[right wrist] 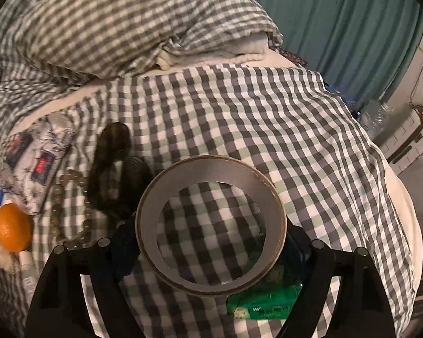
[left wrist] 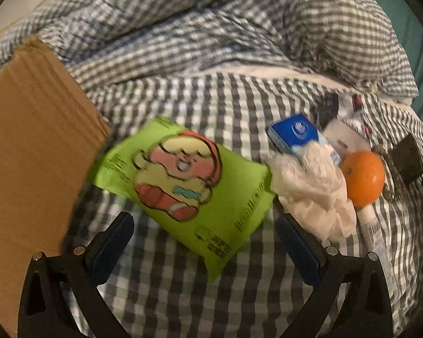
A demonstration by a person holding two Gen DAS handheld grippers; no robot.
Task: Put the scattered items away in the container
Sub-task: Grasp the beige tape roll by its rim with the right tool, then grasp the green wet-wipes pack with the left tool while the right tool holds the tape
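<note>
In the left wrist view a green snack bag (left wrist: 194, 186) with a cartoon print lies on the checked bed cover, just ahead of my open left gripper (left wrist: 206, 236), apart from both fingers. The cardboard box (left wrist: 28, 146) stands at the left. To the right lie a blue carton (left wrist: 296, 133), crumpled white tissue (left wrist: 313, 191) and an orange (left wrist: 363, 177). In the right wrist view my right gripper (right wrist: 211, 242) is shut on a roll of tape (right wrist: 211, 245), held above the bed. A green packet (right wrist: 265, 301) lies under it.
In the right wrist view a dark hair clip (right wrist: 110, 166), a bead string (right wrist: 59, 208), a printed pouch (right wrist: 39, 152), the orange (right wrist: 12, 231) and a white tube (right wrist: 26, 270) lie at the left. A rumpled checked duvet (right wrist: 121, 19) lies behind. A teal curtain (right wrist: 338, 22) hangs far right.
</note>
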